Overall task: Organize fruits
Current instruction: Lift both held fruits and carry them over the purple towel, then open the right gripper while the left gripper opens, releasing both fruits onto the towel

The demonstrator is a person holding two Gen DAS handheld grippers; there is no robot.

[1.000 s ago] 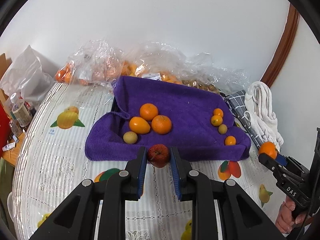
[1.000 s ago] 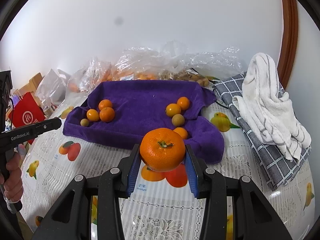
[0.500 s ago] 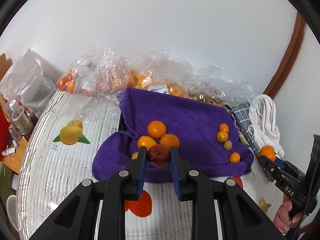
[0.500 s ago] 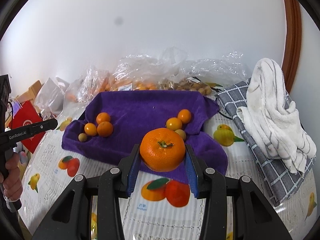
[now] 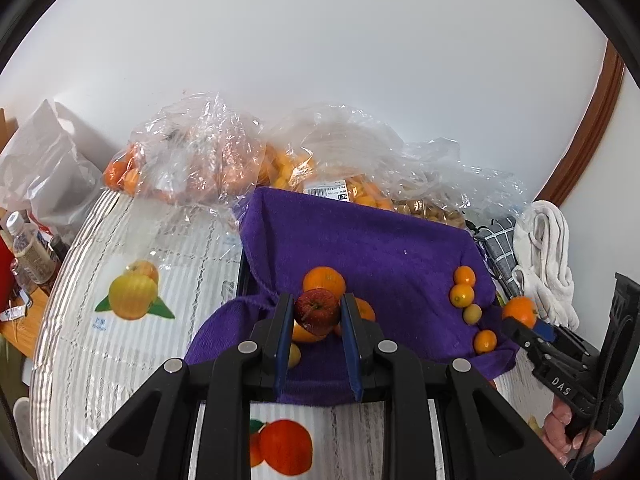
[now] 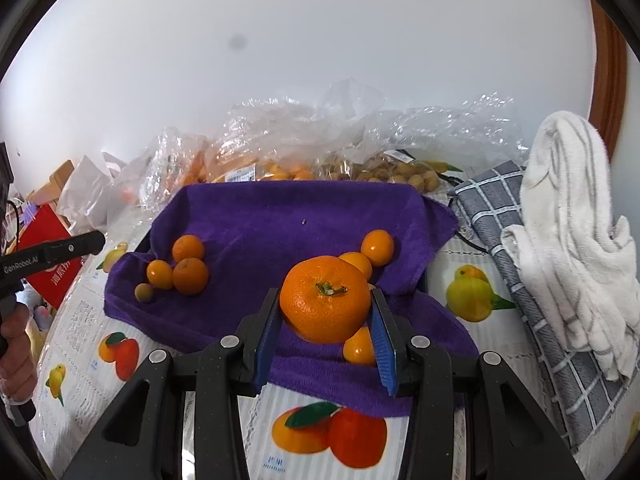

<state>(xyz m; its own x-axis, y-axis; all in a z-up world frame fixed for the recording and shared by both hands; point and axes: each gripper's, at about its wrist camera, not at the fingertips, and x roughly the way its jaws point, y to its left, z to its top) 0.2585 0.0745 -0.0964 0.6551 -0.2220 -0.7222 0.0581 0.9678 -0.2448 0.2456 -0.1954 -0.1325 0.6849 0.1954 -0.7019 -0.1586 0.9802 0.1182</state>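
My left gripper [image 5: 316,314] is shut on a small red apple [image 5: 317,310], held above the near left part of a purple towel [image 5: 384,240]. Behind it lie several oranges [image 5: 325,280] and a small yellow-green fruit [image 5: 294,355]. My right gripper [image 6: 325,304] is shut on a large mandarin [image 6: 325,298], held above the towel's [image 6: 280,220] near right part. Small kumquats [image 6: 378,247] lie just behind and under it. The left group of oranges [image 6: 190,275] shows at the towel's left. The right gripper with its mandarin [image 5: 520,311] shows in the left wrist view.
Clear plastic bags of fruit [image 5: 192,164] and nuts [image 6: 400,174] line the wall behind the towel. A grey checked cloth [image 6: 520,280] and a white towel [image 6: 572,220] lie at the right. Bottles [image 5: 28,248] and a red bag [image 6: 48,248] stand at the table's left edge.
Both grippers have moved forward over the purple towel, each still holding its fruit. The towel and the fruits on it now look closer.
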